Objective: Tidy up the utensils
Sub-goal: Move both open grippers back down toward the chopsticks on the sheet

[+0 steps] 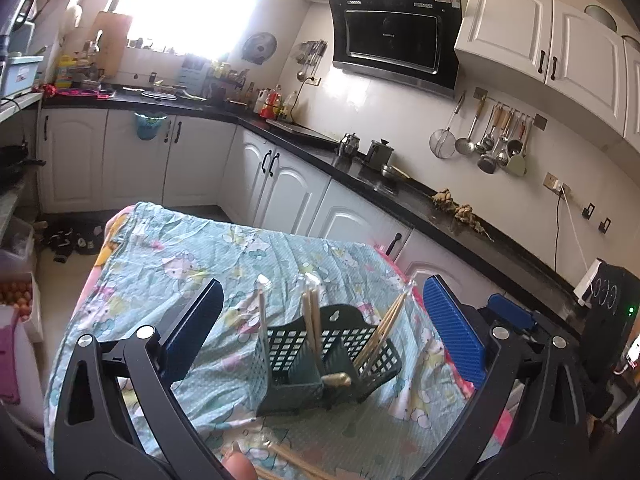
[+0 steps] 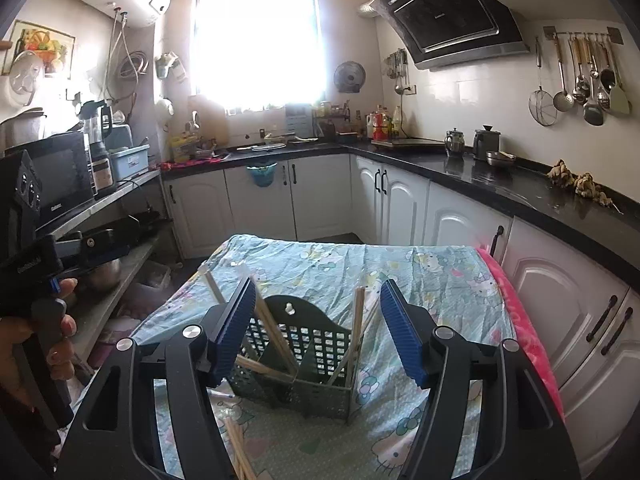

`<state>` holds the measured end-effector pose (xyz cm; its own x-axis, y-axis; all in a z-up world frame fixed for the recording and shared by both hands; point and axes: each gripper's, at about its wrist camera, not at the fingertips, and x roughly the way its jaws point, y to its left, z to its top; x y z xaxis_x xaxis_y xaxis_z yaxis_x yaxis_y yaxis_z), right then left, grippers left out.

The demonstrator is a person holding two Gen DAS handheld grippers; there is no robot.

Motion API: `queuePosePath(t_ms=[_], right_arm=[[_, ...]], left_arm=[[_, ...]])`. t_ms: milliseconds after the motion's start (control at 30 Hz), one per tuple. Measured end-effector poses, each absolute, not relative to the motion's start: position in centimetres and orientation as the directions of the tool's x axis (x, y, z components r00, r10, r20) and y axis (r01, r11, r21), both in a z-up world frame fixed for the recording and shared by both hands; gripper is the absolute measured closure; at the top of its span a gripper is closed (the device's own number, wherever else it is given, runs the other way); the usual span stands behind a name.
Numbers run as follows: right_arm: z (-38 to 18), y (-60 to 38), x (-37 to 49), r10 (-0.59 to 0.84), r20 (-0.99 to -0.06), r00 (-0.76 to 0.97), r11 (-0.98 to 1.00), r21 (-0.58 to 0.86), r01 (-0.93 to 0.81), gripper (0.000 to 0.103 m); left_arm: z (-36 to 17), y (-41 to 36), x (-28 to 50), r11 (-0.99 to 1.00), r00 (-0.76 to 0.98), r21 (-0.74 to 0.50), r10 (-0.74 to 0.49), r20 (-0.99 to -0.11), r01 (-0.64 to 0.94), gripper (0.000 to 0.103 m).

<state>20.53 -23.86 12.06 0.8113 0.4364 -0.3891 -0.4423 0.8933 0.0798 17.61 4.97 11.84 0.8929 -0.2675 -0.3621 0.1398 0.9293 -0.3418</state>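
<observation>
Left gripper [image 1: 322,334]: we see its blue pads spread wide with nothing between them; it hangs above the table, and the caddy sits in the gap as seen from its camera.
Right gripper [image 2: 318,334]: we see its pads spread wide too, gripping nothing, with the caddy framed between them. In the left wrist view part of it shows at the right, just behind the left gripper's right pad.
Left hand [image 2: 52,340]: in the right wrist view we see it at the left edge, wrapped round the black handle of its gripper.
Caddy [image 1: 320,356]: a dark green perforated holder with a divider down the middle, standing upright on the cloth near the table's front edge.
Chopsticks in caddy [image 1: 310,320]: pale wooden sticks stand in both compartments. In the left wrist view we see some nearly upright on the left side and a bundle leaning right on the other side.
Spoon [image 1: 336,380]: we see a golden handle end poking out at the caddy's front; we cannot tell more.
Loose chopsticks [image 2: 238,450]: several lie on the cloth in front of the caddy, near us.
Cloth [image 1: 168,264]: a light blue cartoon-print sheet, wrinkled, covering the table.
Counter [image 2: 500,184]: black top on white cabinets, behind and right of the table.
</observation>
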Motion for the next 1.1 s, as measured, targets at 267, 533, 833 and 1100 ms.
queuePosePath(t_ms=[267,533,833,1100], right_arm=[[11.7,-23.5,18.9,0.453,-0.398,0.798,0.883,0.074,-0.465,0.04],[11.0,-23.1,17.6,0.47,-0.413,0.78,0.87,0.068,-0.488,0.04],[9.4,-21.7,15.9,0.505,-0.451,0.736,0.84,0.059,-0.54,0.04],[7.4,-20.5,14.6,0.526,-0.498,0.69,0.814,0.058,-0.579,0.04]], left_arm=[[10.9,5.5,16.1,0.93,0.89,-0.346,-0.259,-0.376,0.124,0.011],[10.0,6.4,14.9,0.927,0.887,-0.361,-0.249,-0.388,0.102,0.011],[8.0,7.2,14.1,0.927,0.873,-0.369,-0.23,-0.43,0.063,0.011],[6.1,8.1,13.7,0.93,0.86,-0.366,-0.203,-0.467,0.021,0.011]])
